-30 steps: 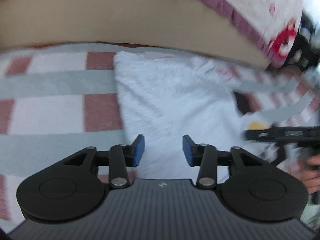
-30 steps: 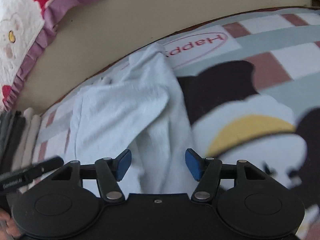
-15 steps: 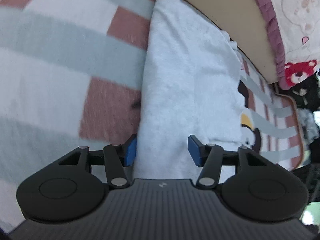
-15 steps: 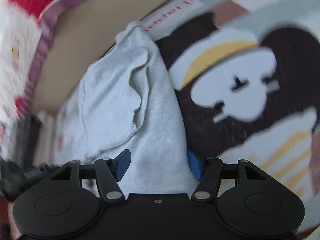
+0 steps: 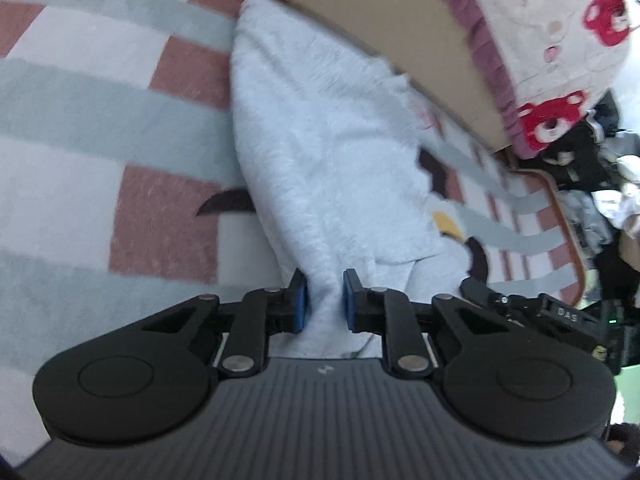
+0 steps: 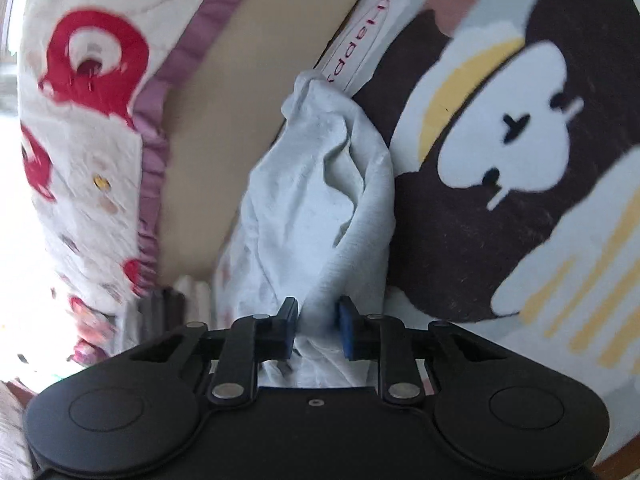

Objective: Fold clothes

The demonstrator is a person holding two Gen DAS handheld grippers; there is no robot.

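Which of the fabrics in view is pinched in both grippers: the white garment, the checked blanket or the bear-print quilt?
The white garment: its bunched cloth sits between the closing jaws of both the left gripper and the right gripper, unlike the blanket beneath.

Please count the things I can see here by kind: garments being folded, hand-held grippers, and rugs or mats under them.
Garments: 1, the pale grey garment
Hand-held grippers: 2, the left hand-held gripper and the right hand-held gripper, each with its jaws closing on that garment
Rugs: 1, the checked cartoon rug
Total: 4
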